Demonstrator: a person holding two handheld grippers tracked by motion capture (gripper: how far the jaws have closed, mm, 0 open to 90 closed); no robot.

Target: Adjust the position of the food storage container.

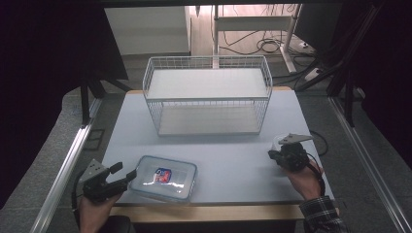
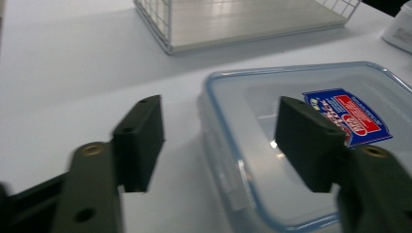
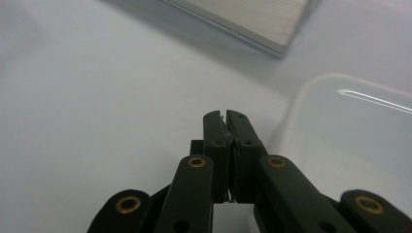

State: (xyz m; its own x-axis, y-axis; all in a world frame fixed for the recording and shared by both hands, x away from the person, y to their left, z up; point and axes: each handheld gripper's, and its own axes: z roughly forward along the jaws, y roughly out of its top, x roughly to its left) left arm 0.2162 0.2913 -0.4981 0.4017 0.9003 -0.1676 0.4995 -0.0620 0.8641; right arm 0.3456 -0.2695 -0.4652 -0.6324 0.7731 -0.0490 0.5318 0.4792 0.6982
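Note:
A clear plastic box [image 1: 165,178] with a blue-rimmed lid and a red and blue label lies at the table's front left. My left gripper [image 1: 125,172] is at the box's left end, open. In the left gripper view, the left gripper [image 2: 218,109] has one jaw over the lid of the box [image 2: 252,97] and the other over bare table beside it; neither pad presses on it. My right gripper [image 1: 272,154] is at the table's right side, shut. In the right gripper view, the right gripper [image 3: 224,116] has its pads together over bare table.
A white wire basket shelf [image 1: 208,99] stands at the middle back of the table [image 1: 233,155]. A small white tub [image 1: 278,141] sits right behind the right gripper. A whitish blurred container [image 3: 350,136] shows close beside the right jaws.

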